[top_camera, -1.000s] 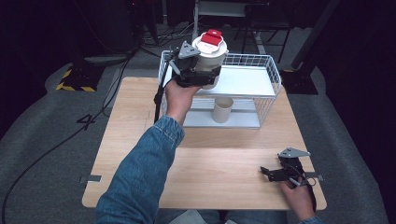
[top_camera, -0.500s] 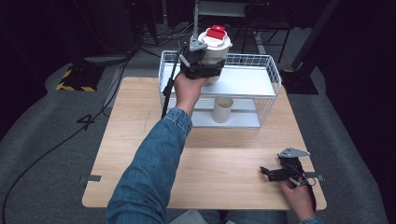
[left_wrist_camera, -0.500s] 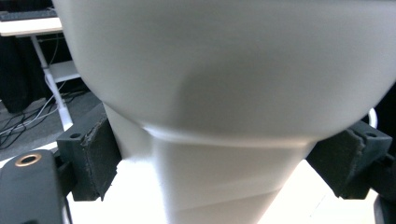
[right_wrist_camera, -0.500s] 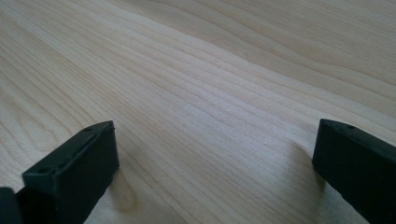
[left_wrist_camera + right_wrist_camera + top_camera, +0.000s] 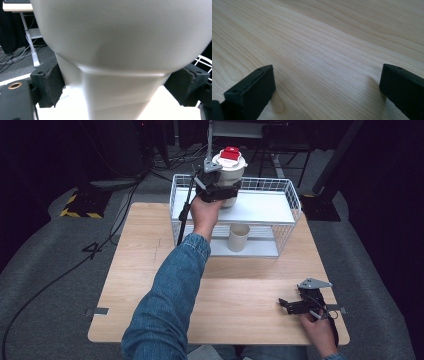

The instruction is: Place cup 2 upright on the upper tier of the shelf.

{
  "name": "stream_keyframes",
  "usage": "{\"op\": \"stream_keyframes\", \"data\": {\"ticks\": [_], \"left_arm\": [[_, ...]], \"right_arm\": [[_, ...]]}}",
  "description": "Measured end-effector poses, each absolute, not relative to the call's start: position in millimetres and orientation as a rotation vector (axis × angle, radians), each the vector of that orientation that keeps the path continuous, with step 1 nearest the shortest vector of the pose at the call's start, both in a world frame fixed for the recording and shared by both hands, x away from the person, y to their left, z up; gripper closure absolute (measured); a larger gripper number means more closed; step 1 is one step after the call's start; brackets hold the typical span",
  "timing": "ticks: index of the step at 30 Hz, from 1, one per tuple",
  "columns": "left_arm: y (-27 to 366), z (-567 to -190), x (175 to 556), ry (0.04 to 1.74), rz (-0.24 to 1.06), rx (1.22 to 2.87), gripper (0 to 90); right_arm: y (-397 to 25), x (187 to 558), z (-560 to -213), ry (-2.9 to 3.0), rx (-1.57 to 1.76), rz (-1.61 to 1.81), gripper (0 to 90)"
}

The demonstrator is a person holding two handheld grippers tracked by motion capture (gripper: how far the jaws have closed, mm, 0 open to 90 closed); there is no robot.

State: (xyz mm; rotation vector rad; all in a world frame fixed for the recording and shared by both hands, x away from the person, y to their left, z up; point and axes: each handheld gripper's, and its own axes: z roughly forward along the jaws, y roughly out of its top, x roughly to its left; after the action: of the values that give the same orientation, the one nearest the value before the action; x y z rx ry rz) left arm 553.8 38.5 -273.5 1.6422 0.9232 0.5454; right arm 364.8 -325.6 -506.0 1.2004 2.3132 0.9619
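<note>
Since a second ago the left gripper [image 5: 218, 190] has carried the white container [image 5: 229, 170] farther back and to the right, from the front left corner of the wire rack [image 5: 287, 197] to a spot above the rack's upper shelf, near its back left part. The container, white with a red lid on top, stands upright in the grip; whether its base touches the shelf cannot be told. In the left gripper view the container [image 5: 120, 50] sits between the two black jaws, which press its narrower lower body from either side, beneath the wider upper bowl. On the rack's lower level, below the shelf and toward the front, a beige cup [image 5: 239, 237] stands upright, well apart from the held container. The right gripper [image 5: 295, 306] has stayed where it was, resting on the wooden table [image 5: 150, 270] well in front of the rack and to its right, near the table's front corner. In the right gripper view its jaws stand wide apart with bare wood grain between them, holding nothing.
</note>
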Motion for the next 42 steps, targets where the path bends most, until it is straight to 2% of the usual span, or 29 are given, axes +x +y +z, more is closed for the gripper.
{"op": "stream_keyframes", "data": {"ticks": [24,42], "left_arm": [[31,-282,562,0.956,0.547,1.704,13.6],[32,-288,554,0.930,0.579,1.696,13.5]], "right_arm": [[-326,365,-506,2.313,1.200,0.962,0.5],[-326,365,-506,2.313,1.200,0.962,0.6]]}}
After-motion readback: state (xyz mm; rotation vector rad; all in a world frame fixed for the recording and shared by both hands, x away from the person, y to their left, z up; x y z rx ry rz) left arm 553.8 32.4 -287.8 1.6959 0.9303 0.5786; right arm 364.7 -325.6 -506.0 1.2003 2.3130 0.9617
